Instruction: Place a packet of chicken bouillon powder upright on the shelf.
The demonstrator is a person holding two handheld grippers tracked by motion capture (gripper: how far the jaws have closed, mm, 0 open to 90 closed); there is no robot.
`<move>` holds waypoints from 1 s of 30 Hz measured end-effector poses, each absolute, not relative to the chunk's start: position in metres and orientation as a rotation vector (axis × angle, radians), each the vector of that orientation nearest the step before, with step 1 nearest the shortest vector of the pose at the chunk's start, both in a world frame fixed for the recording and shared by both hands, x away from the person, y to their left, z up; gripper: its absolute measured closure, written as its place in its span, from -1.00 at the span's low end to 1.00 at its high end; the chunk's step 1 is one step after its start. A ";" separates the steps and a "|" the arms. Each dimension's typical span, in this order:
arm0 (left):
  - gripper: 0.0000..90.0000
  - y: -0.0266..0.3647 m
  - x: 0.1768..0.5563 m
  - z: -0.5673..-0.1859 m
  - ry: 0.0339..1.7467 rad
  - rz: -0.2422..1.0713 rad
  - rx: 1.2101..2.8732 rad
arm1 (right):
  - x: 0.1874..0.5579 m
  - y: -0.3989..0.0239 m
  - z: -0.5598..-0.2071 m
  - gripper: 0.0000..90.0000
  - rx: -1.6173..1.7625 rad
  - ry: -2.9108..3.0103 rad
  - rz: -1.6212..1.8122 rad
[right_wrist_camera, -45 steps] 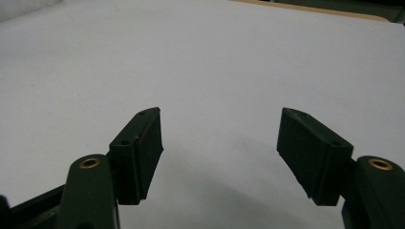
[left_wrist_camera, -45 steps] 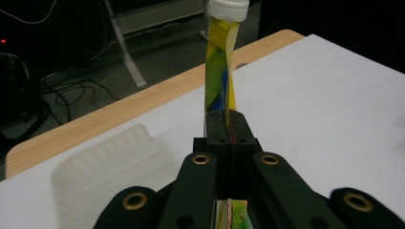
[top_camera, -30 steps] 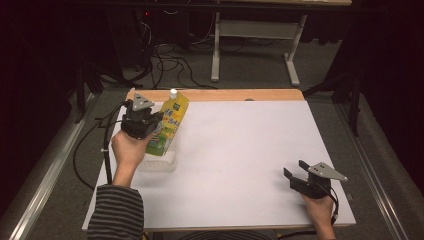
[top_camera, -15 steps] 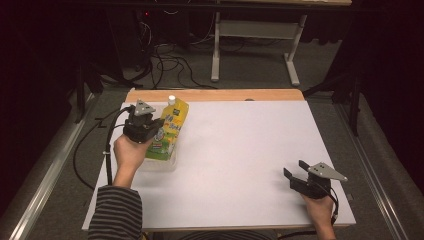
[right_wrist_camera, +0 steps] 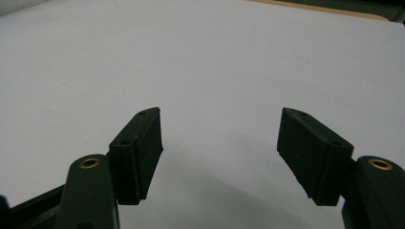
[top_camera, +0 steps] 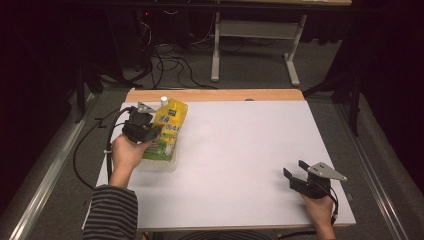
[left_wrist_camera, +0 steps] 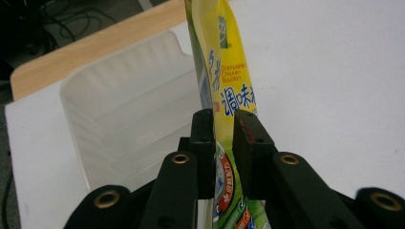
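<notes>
The yellow pouch point(left_wrist_camera: 228, 90) is seen between the fingers point(left_wrist_camera: 247, 143) of the left gripper point(left_wrist_camera: 223, 152), whose jaws have just been opening; a narrow gap is visible on either side of the pouch in the left gripper view, so the pads are no longer pressed on it. In the high view the left gripper point(top_camera: 145, 131) is placed at the pouch's point(top_camera: 169, 131) left edge, with the white cap point(top_camera: 163, 100) at the end away from the person. Beneath and to the left of these fingers a clear plastic tray point(left_wrist_camera: 119, 119) is found, and the pouch's lower end is lodged in it, leaning over the tray point(top_camera: 159, 165) wall. The tray is set near the left edge of the white worktop point(top_camera: 240, 150).

The fingers point(right_wrist_camera: 138, 152) of the right gripper point(right_wrist_camera: 222, 157) are held wide apart with nothing between them, bare worktop point(right_wrist_camera: 200, 62) being seen ahead. The right gripper point(top_camera: 302, 177) is kept at the near right corner, well apart from the pouch.
</notes>
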State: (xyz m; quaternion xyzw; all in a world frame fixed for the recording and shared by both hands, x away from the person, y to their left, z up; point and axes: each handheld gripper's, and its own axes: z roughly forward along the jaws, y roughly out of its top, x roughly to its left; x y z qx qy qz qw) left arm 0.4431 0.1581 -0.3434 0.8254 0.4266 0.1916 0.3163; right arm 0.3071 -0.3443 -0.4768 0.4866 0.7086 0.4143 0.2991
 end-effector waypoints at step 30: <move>1.00 0.160 0.432 -0.362 0.995 0.599 2.161 | 0.307 -0.344 -0.477 -0.27 1.293 1.883 1.090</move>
